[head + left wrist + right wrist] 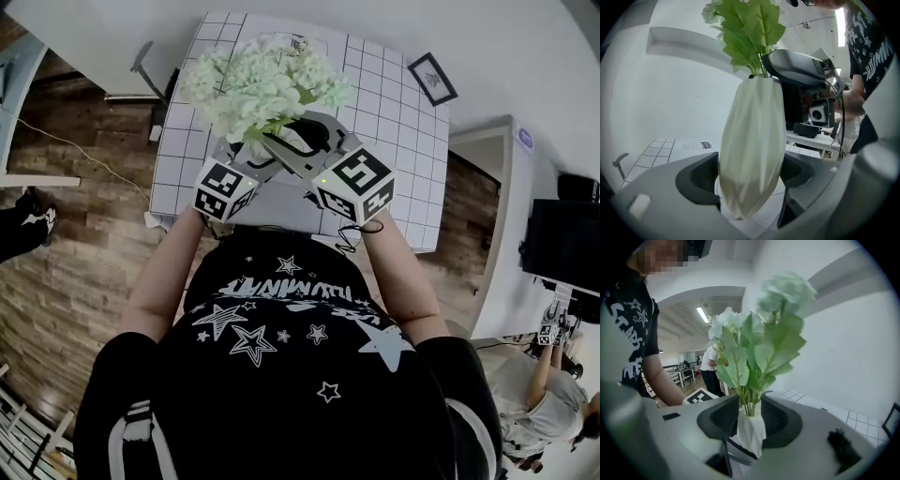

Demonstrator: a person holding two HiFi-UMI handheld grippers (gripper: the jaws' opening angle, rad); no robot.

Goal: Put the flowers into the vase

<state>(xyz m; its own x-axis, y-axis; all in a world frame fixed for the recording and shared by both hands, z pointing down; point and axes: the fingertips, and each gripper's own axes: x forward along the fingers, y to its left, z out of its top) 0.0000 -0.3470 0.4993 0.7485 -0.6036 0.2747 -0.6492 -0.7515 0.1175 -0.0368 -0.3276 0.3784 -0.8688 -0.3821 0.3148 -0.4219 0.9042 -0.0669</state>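
At vase [752,140], left gripper [749,174] clamped, right gripper [750,419] parted

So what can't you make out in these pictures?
The vase: head view, hidden under the flowers.
Flower heads: left gripper view, mostly cut off by the top edge.
Stems inside the vase: every view, hidden by its wall.
Framed picture: head view, too small to make out.

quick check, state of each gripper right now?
Left gripper: closed on the vase.
Right gripper: open; the stems of the flowers stand between its jaws, not gripped.
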